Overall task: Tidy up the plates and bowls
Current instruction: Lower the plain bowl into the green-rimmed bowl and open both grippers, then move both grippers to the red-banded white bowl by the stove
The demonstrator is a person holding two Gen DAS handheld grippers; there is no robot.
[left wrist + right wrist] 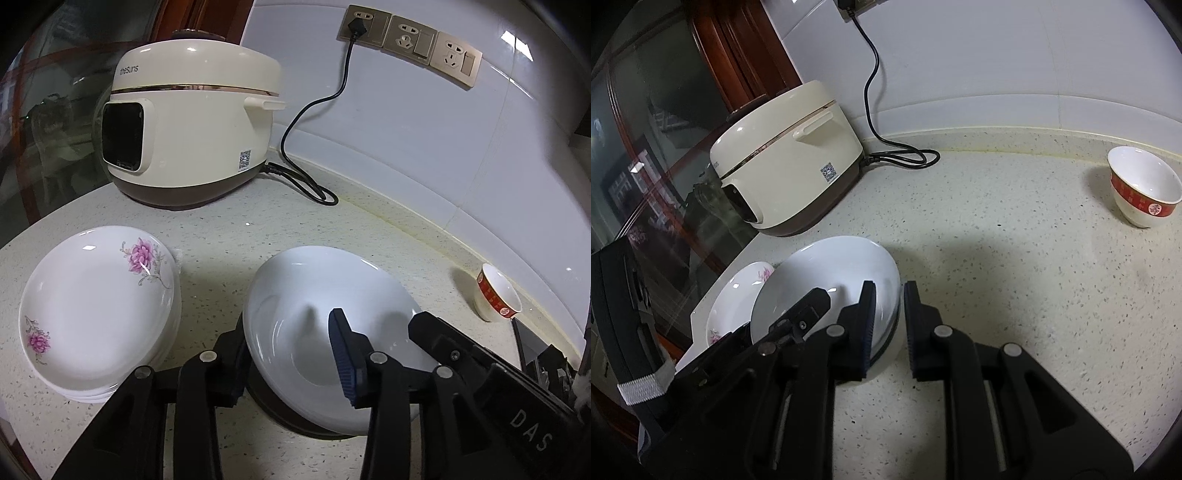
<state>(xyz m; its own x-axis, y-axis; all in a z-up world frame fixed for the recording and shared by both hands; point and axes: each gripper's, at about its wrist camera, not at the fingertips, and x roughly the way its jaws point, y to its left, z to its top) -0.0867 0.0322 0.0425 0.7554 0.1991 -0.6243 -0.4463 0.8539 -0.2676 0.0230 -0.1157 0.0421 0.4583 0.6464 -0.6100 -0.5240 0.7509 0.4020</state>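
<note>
A plain white deep plate [314, 295] lies on the counter with a dark edge showing under it. My left gripper [288, 325] straddles its left rim. The blue-padded finger [343, 354] is inside the dish and the other is outside, with a wide gap, so the pads do not press. My right gripper [890, 286] is shut on the plate's [831, 266] right rim, one pad inside and one outside. A stack of flower-printed plates [99, 314] stands left of it. A small white bowl with a red band [1145, 188] stands far right.
A cream rice cooker [192, 122] stands at the back left, its black cord [306, 184] looping over the speckled counter [1015, 277] to a wall socket [356, 24]. A glass-fronted wooden cabinet [646, 166] borders the counter's left edge.
</note>
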